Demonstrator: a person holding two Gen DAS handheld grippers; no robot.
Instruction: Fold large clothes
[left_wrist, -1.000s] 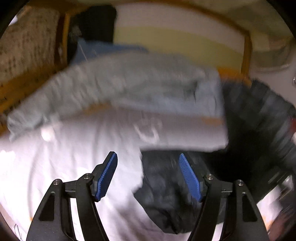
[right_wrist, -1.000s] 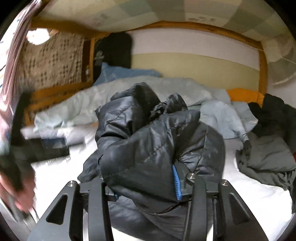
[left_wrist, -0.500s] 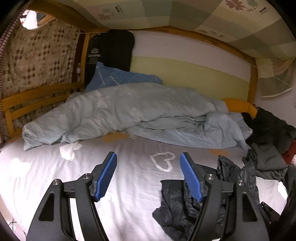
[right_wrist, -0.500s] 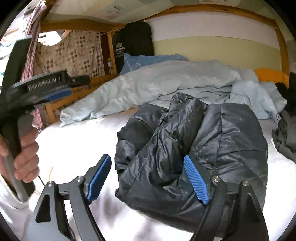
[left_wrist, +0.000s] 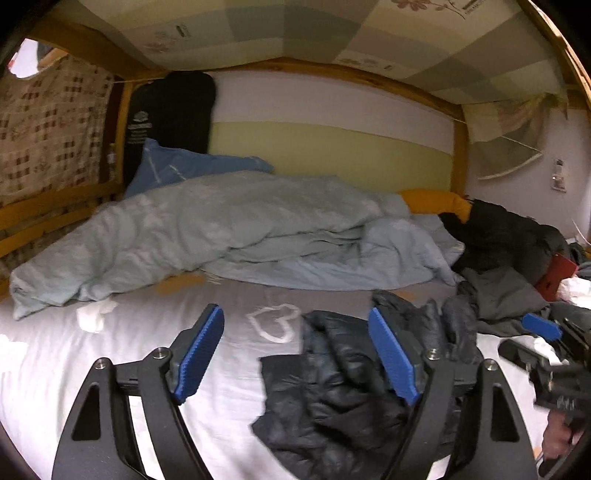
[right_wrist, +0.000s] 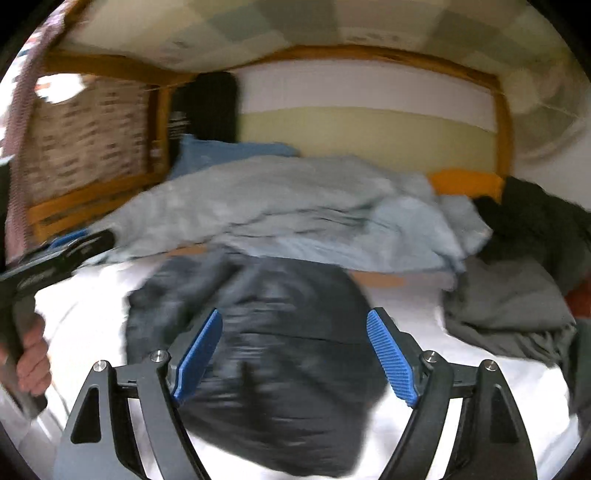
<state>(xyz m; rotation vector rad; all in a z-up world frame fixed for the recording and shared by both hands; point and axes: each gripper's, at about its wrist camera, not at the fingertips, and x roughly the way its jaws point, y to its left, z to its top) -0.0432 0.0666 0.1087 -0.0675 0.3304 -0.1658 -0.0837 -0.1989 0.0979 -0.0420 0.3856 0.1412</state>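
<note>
black puffer jacket (right_wrist: 266, 354) crumpled on white sheet (left_wrist: 74, 369), long axis unclear. left gripper (left_wrist: 295, 354) opening, empty. right gripper (right_wrist: 295, 354) wide, empty.

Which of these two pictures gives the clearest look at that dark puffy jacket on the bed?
The left wrist view: the dark puffy jacket looks fairly sharp there, crumpled on the white sheet. The right wrist view shows it larger but motion-blurred.
</note>
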